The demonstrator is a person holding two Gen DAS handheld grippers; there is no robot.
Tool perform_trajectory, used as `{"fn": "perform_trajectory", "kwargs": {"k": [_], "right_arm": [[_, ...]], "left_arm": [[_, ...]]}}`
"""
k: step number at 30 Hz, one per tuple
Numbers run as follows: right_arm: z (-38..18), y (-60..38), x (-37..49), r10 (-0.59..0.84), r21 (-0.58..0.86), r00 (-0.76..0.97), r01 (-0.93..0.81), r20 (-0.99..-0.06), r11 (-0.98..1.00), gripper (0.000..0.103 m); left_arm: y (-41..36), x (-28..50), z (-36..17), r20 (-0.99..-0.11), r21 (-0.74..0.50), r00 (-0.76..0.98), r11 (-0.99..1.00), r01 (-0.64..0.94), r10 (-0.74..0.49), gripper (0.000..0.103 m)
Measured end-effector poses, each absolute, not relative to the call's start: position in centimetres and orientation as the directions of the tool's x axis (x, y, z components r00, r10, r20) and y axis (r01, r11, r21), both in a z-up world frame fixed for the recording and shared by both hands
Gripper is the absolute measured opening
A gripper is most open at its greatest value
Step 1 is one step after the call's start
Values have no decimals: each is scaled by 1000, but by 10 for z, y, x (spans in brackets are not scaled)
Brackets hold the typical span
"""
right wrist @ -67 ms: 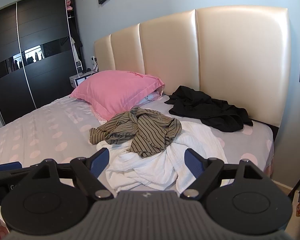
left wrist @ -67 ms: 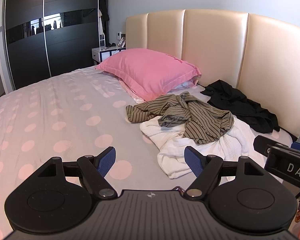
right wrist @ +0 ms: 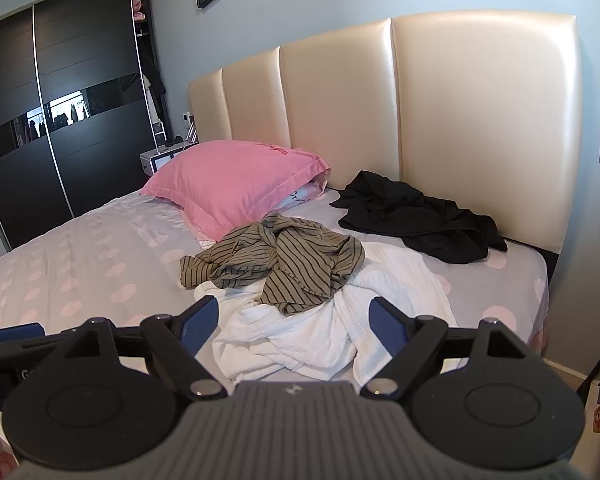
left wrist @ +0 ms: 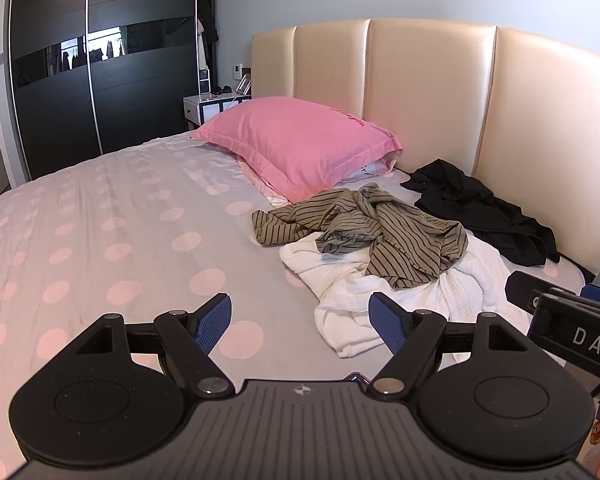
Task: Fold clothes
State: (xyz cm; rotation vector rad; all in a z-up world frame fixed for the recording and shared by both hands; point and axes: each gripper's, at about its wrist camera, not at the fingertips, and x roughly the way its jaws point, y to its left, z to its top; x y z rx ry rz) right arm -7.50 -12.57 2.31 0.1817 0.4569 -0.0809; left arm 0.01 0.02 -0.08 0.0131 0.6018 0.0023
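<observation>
A crumpled olive striped shirt [left wrist: 384, 236] lies on top of a rumpled white garment [left wrist: 384, 304] near the right side of the bed [left wrist: 120, 240], so much of the white cloth is hidden beneath it. Farther right, a black garment [left wrist: 484, 208] is bunched against the cream headboard [left wrist: 428, 92]; its shape is hard to make out. A pink pillow [left wrist: 296, 144] sits to the far left of the pile, covering a second pillow. The left gripper [left wrist: 300, 316] and the right gripper [right wrist: 292, 320] both hover with jaws spread wide, nothing between them. The right gripper's body is cut off at the left view's right edge.
</observation>
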Motion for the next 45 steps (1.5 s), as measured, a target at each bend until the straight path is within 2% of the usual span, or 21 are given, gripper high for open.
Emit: {"fn": "perform_trajectory", "kwargs": {"k": [5, 16, 45], "right_arm": [[23, -124, -76, -38, 154, 895, 118, -445, 981, 84], [22, -121, -79, -39, 155, 896, 118, -442, 981, 84], [24, -121, -80, -33, 154, 895, 113, -445, 982, 84]], "left_arm": [[-2, 8, 0, -590, 13, 808, 1000, 10, 0, 75], [-3, -3, 2, -560, 24, 828, 1000, 5, 10, 75], [-1, -4, 1, -562, 37, 827, 999, 3, 18, 75]]}}
